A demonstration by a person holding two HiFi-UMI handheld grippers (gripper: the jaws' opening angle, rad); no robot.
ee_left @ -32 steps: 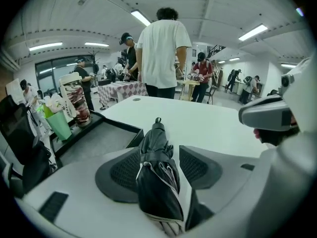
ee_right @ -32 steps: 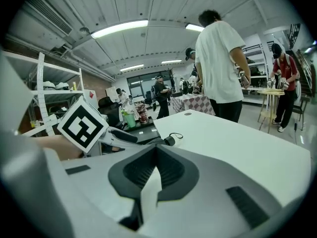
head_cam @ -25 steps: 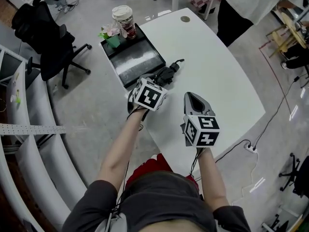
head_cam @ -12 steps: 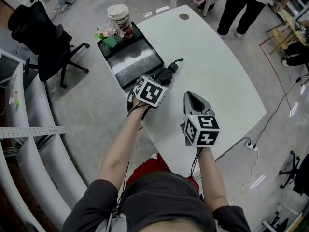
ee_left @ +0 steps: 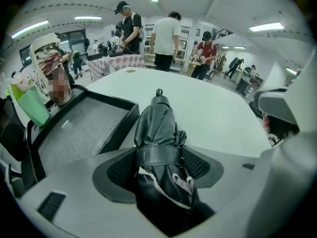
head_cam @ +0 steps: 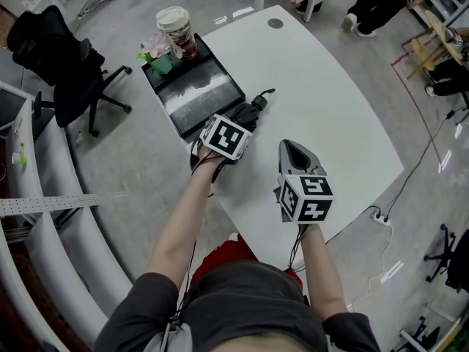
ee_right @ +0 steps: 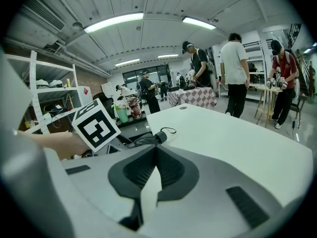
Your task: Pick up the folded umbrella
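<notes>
Left gripper view: my left hand-held gripper (ee_left: 159,157) has just been spreading its jaws, now wide astride the folded umbrella (ee_left: 156,123) lying toward 12 o'clock, so closing looks next.

Lighting: bright and even from ceiling tubes (ee_right: 115,22), with the white table (head_cam: 322,116) near washed out, shadows soft and faint, and a pale sheen on the tray (head_cam: 198,97) floor. Gripper views: heavy fisheye bend, black corners, nearest surfaces soft, distant people slightly blurred; the umbrella (ee_left: 158,148) reads dark, its near end lost in shadow. Head view: sharp mid-frame, stretched toward the edges.
</notes>
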